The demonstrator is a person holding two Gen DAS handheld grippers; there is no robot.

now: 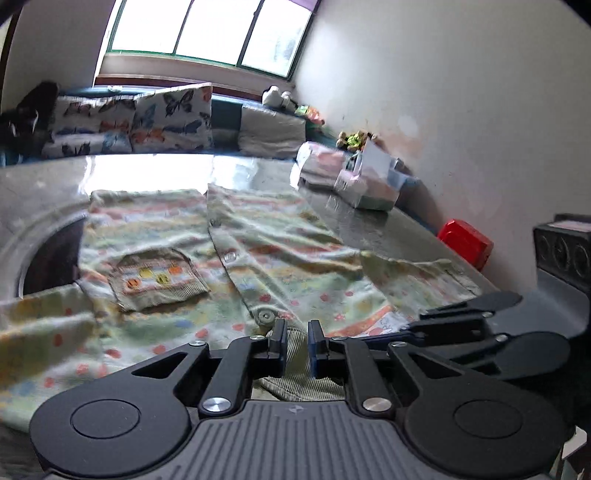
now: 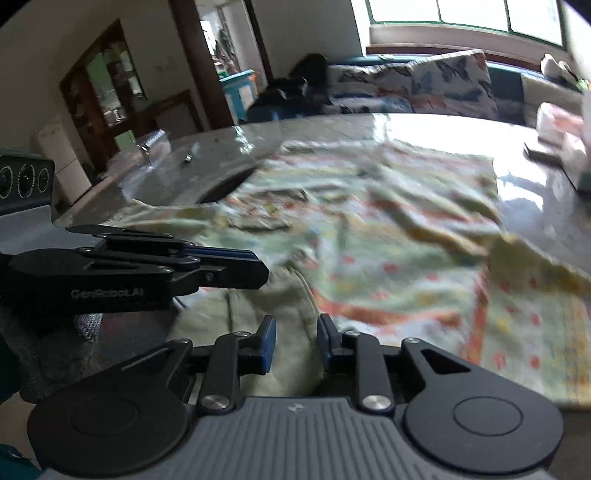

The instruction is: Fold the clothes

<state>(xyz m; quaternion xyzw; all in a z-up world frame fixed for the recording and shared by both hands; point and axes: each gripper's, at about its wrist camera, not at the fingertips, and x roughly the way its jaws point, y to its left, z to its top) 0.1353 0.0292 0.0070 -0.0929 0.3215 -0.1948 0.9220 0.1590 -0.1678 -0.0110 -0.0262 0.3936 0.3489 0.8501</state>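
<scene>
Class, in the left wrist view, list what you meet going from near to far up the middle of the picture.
left gripper → button on the patterned shirt → bare shiny table → butterfly cushion → window.

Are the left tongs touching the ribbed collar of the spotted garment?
Cannot tell. In the left wrist view the ribbed collar lies between the pads of the left tongs, with cloth showing in the narrow gap, but whether the pads press on it is not plain.
</scene>
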